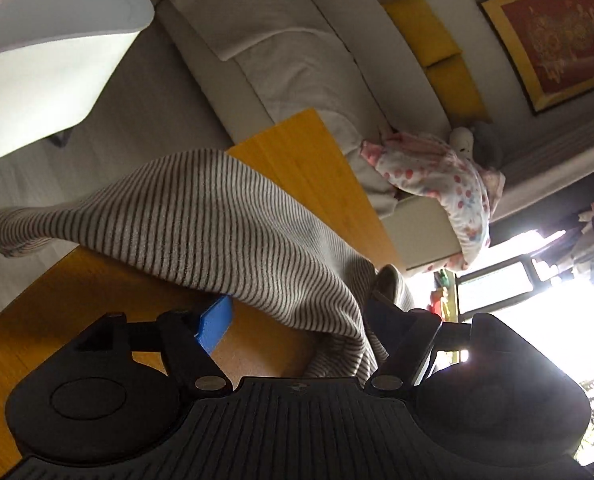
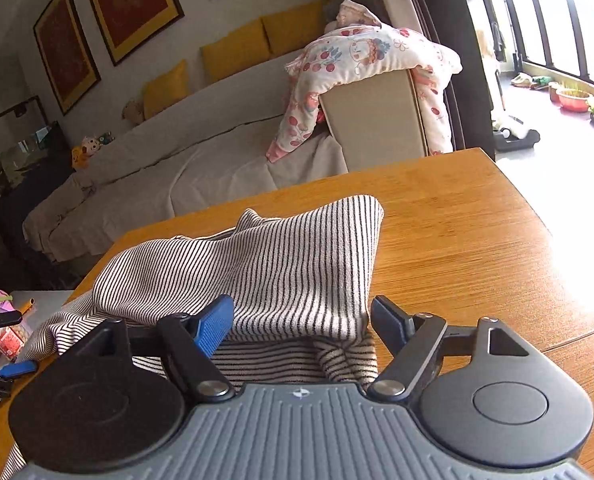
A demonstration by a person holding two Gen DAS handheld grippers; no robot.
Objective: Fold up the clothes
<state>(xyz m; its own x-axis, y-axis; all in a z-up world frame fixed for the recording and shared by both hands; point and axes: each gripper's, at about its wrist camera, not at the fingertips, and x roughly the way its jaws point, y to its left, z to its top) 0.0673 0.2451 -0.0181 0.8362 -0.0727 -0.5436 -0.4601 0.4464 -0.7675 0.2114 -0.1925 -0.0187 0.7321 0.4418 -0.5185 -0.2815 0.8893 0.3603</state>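
A grey and black striped garment [image 1: 225, 224] lies in a raised heap on the wooden table [image 1: 309, 160]. In the left wrist view, rolled sideways, it drapes across the gap of my left gripper [image 1: 301, 312], whose jaws stand wide apart. In the right wrist view the same garment [image 2: 265, 268] is bunched on the table [image 2: 477, 240], one fold standing up. My right gripper [image 2: 301, 316] is open too, its fingers on either side of the garment's near edge. The left gripper [image 2: 1, 344] shows at the far left there; its state is unclear.
A beige sofa [image 2: 201, 168] with yellow cushions [image 2: 233, 52] stands behind the table, a pink flowered blanket [image 2: 361, 60] over its arm. A white piece of furniture [image 1: 57, 40] stands off one table edge. Small items [image 2: 5, 336] lie on a low surface at left.
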